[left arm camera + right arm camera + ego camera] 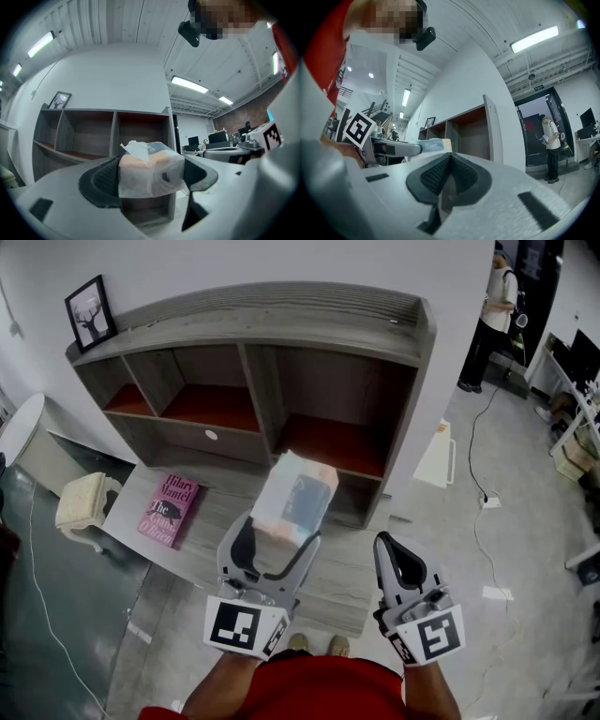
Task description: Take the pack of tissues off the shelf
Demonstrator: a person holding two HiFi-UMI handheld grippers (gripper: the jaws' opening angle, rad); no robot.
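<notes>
The room has a white wall, a glossy grey floor and a grey wooden shelf unit (281,320) with open, red-floored compartments.

1. Left gripper (279,532): the jaws are clenched on the pack of tissues (150,173), with one pad on each long side. The pack is clear of every compartment and hangs in the air in front of the unit, above the bench (211,521). As far as the task sentence goes, it is already off the shelf.
2. Right gripper (392,554): the jaws are pressed together with nothing between them, and it is held beside the left one.
3. Handling judgement: the pack is soft film over tissues and bulges between the pads. Hold the grip pressure constant. More squeeze would crush the pack, and less would let the smooth wrapper slip.
4. A loose tissue stands up from the top of the pack. Carry the pack level and avoid brushing that edge against the unit.
5. A red book (169,510) lies on the bench to the left, well apart from the pack.
6. A framed picture (91,313) stands on top of the unit, at its left end.
7. A person (494,310) stands far off by the doorway.
</notes>
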